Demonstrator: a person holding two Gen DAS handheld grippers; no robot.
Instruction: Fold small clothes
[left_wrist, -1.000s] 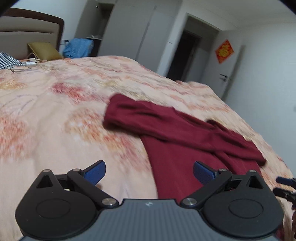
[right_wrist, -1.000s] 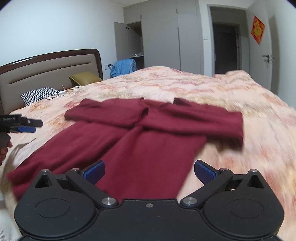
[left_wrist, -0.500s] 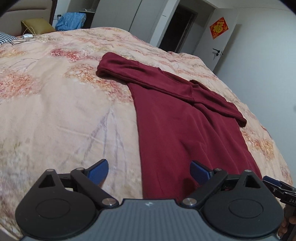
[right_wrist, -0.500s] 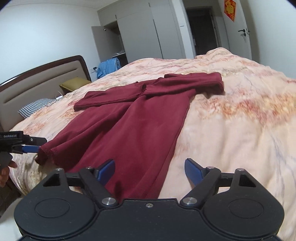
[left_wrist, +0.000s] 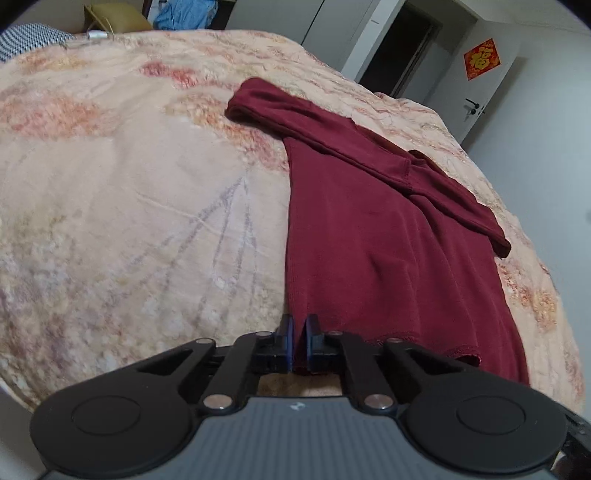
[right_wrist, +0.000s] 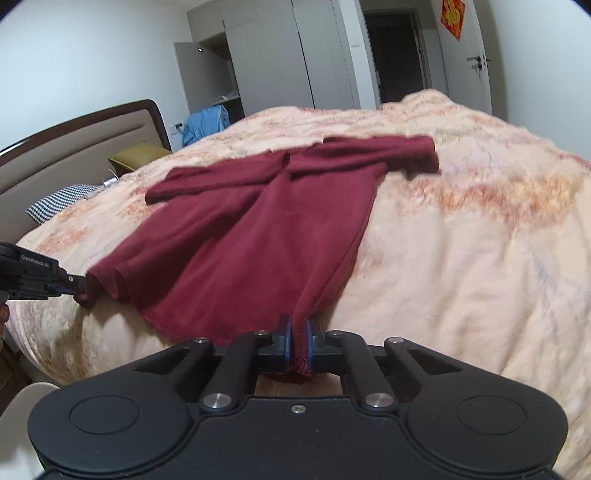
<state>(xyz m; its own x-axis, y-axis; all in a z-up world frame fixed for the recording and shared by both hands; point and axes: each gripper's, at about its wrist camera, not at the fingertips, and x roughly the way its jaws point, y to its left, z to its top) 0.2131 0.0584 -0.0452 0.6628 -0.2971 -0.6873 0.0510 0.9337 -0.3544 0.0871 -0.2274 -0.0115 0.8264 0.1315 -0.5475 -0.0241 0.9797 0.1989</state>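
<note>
The dark red garment (left_wrist: 373, 236) is being spread out ahead of both sets of fingers on the floral bed cover (left_wrist: 122, 206). Its near hem is being pinched at one corner by the closed left gripper (left_wrist: 299, 341) and at the other by the closed right gripper (right_wrist: 298, 345).

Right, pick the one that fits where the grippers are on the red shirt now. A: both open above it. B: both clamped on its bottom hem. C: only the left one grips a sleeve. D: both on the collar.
B: the left gripper and the right gripper each have their jaws shut on a near corner of the red shirt's bottom hem, sleeves lying folded at the far end.
</note>
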